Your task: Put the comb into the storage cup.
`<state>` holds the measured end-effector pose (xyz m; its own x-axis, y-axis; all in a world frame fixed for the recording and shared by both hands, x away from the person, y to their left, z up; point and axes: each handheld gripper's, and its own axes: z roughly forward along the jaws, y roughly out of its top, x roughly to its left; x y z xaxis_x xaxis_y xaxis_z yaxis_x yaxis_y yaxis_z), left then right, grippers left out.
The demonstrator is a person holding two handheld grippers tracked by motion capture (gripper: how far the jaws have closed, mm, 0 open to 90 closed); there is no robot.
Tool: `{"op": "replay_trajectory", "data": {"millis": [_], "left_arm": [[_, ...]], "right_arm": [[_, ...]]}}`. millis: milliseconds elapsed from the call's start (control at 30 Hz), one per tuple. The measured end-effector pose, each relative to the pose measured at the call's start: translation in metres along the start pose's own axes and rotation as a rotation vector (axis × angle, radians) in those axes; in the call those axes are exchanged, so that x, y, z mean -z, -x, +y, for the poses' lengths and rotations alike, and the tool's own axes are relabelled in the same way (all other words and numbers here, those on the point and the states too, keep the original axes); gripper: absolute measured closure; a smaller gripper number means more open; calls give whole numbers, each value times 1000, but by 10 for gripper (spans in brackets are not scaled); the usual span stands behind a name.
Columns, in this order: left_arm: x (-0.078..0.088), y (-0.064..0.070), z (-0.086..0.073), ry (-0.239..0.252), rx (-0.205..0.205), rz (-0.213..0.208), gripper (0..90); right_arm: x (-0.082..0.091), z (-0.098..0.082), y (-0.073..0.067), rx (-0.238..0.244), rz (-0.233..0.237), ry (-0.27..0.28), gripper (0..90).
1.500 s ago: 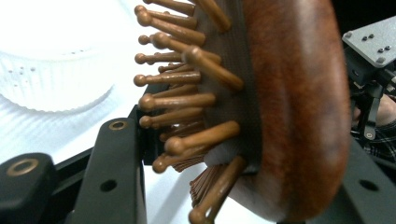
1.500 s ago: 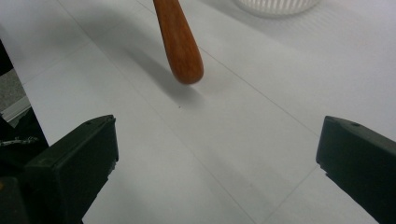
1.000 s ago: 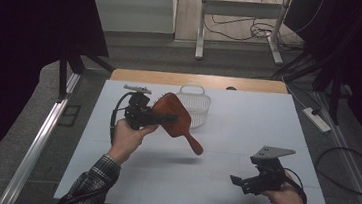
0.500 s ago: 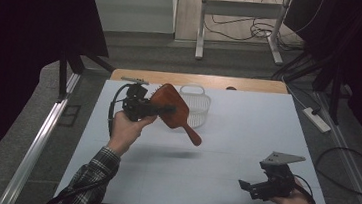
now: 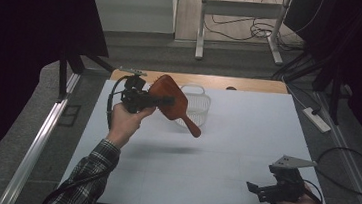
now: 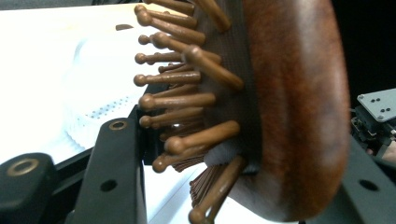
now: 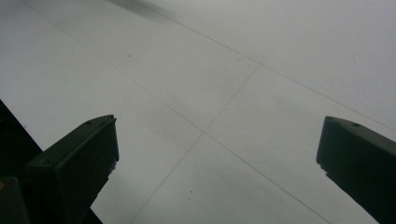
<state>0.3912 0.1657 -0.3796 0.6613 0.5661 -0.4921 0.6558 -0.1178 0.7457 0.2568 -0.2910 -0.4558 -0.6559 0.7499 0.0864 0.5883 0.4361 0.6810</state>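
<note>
My left gripper (image 5: 167, 100) is shut on the head of a brown wooden hairbrush (image 5: 172, 95), held in the air over the far left part of the white table (image 5: 236, 137). The brush handle (image 5: 192, 128) slants down to the right, in front of a white mesh basket (image 5: 199, 105). In the left gripper view the hairbrush (image 6: 289, 102) stands between the black jaws, its round-tipped wooden bristles pointing left. My right gripper (image 5: 254, 191) hovers low near the table's front right corner. Its jaws are wide apart, open, with only bare table (image 7: 233, 70) between them.
A wooden strip (image 5: 241, 83) runs along the table's far edge. A power strip (image 5: 316, 119) and cables lie on the floor to the right. A metal rail (image 5: 39, 143) runs along the left side. Dark curtains hang at both sides.
The left hand has carried the brush up and toward the far side, so that it now overlaps the basket. The right hand has drifted right along the front edge.
</note>
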Motion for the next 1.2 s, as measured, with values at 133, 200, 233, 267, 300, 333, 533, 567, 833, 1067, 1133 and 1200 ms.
{"op": "replay_trajectory", "data": {"millis": [133,200,233,267,300,333,533,567,833,1067,1133,1200], "left_arm": [[0,0,5,3,0,5,511],[1,-1,8,4,0,9,511],[1,-1,9,8,3,13,511],[1,-1,10,9,3,13,511],[1,-1,12,8,4,15,511],[1,-2,13,11,6,17,511],[4,-3,22,18,9,28,511],[4,-3,24,21,12,31,511],[7,-6,36,37,18,62,511],[9,-9,45,56,20,85,511],[10,-10,47,58,19,90,512],[9,-11,49,59,21,98,511]], "right_arm": [[6,-3,2,-20,-10,9,0],[8,-4,3,-27,-15,9,0],[10,-5,3,-32,-17,8,0],[11,-5,4,-34,-20,11,0],[12,-6,4,-37,-23,12,0],[13,-6,4,-39,-24,13,0],[17,-9,4,-44,-34,10,0],[17,-9,4,-47,-34,7,0],[21,-12,4,-53,-37,4,0],[21,-12,4,-52,-40,4,0],[21,-12,3,-52,-42,3,0],[21,-12,4,-53,-41,3,0]]}}
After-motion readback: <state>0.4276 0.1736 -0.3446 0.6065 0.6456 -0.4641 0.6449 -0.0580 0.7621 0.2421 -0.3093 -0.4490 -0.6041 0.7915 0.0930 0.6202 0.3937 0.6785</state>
